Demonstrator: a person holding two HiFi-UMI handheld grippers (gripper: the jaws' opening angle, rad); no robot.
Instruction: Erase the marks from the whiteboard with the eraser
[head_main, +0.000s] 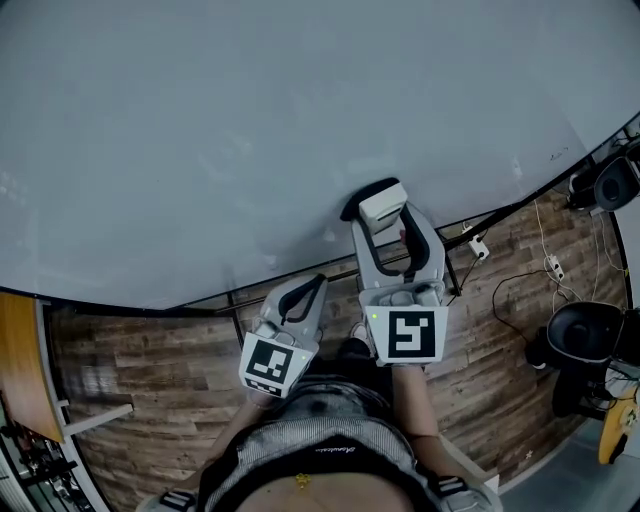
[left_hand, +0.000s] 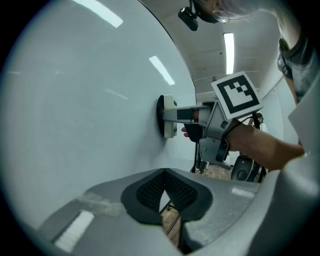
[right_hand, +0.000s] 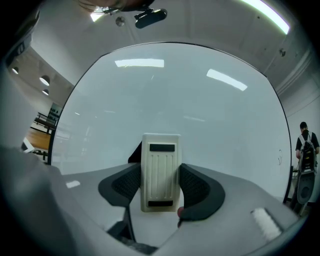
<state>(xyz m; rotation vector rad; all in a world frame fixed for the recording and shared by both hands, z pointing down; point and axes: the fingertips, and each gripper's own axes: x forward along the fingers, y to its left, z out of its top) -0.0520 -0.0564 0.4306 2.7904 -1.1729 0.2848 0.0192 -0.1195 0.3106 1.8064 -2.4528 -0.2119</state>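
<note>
Eraser (right_hand: 160, 167) clamped in right gripper (right_hand: 159, 187), seemingly flat against whiteboard (head_main: 250, 130), left gripper (left_hand: 165, 195) jaws together, empty.

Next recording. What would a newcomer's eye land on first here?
The big whiteboard fills most of the head view and looks nearly bare. Near its lower edge, the right tongs clamp a white eraser, its dark pad flat against the board. The left tongs hang shut and empty, lower and to the left of the right ones in the head view.
</note>
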